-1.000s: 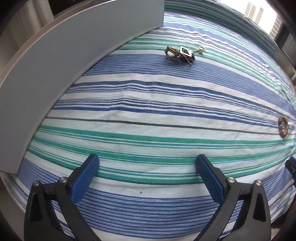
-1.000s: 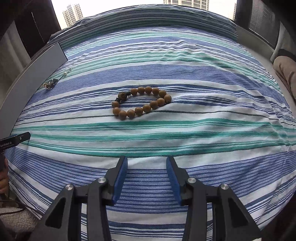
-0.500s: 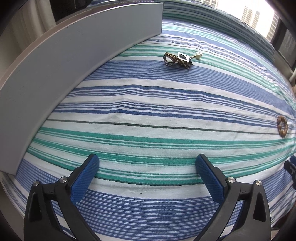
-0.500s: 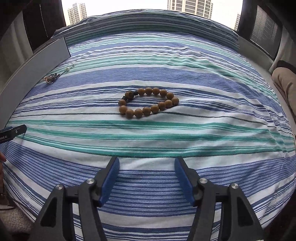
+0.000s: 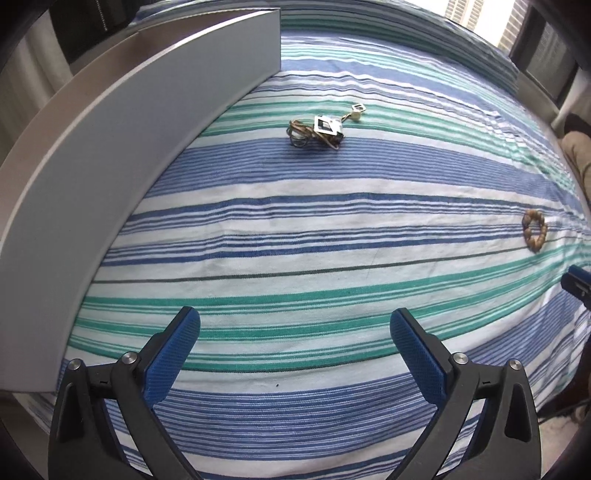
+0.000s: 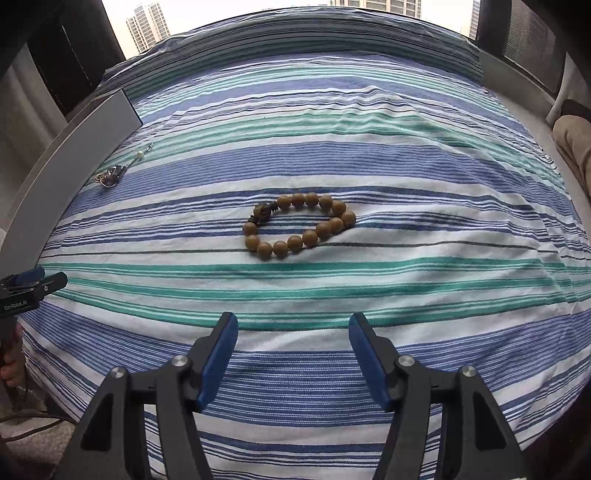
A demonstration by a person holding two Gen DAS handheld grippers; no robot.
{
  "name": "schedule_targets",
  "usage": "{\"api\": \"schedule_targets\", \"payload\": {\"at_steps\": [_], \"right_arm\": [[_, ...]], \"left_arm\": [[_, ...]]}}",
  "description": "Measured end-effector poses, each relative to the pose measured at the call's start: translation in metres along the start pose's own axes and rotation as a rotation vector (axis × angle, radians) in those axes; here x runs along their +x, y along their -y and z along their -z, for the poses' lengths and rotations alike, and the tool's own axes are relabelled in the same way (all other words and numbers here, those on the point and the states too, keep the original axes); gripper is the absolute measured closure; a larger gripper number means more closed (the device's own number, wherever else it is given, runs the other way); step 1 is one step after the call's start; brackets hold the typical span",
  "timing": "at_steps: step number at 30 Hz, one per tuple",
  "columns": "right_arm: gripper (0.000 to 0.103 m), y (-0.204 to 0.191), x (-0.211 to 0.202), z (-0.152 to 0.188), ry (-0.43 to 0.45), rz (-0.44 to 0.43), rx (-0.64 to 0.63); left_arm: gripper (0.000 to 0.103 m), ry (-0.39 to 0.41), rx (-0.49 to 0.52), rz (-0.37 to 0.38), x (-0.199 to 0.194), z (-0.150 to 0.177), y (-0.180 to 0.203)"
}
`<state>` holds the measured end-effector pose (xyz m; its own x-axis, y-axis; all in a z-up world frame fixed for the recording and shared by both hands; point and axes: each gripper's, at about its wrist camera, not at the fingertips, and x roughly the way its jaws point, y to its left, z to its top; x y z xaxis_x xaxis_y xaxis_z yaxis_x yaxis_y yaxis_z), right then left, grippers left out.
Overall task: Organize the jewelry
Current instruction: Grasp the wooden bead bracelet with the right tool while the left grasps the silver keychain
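Soft daylight pours in from the window [image 6: 236, 22] beyond the far edge of the striped bedspread [image 6: 406, 166], blown out white. Shadows are faint. Both views are sharp, but bend strongly, darkening at the corners.

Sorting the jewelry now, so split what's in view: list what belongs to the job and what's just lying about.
Belongs to the job:
- wooden bead bracelet, on the cloth ahead of the right hand-held gripper
- tangled necklace with square pendant, near the grey board
- left hand-held gripper, open and empty

Just lying about:
- striped bedspread
- grey board
- tan cushion
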<state>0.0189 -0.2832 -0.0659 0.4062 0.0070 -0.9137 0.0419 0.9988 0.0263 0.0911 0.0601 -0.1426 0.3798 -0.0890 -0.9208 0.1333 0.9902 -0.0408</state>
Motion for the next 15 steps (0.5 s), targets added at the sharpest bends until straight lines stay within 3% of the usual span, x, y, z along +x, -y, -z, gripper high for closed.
{"api": "schedule_targets", "payload": {"at_steps": [7, 15], "right_arm": [[0.039, -0.021, 0.002, -0.03, 0.034, -0.041, -0.009], [0.039, -0.031, 0.008, -0.03, 0.022, -0.052, -0.03]], "left_arm": [[0.001, 0.002, -0.029, -0.007, 0.002, -0.02, -0.008], [0.001, -0.047, -0.071, 0.003, 0.017, -0.025, -0.022]]}}
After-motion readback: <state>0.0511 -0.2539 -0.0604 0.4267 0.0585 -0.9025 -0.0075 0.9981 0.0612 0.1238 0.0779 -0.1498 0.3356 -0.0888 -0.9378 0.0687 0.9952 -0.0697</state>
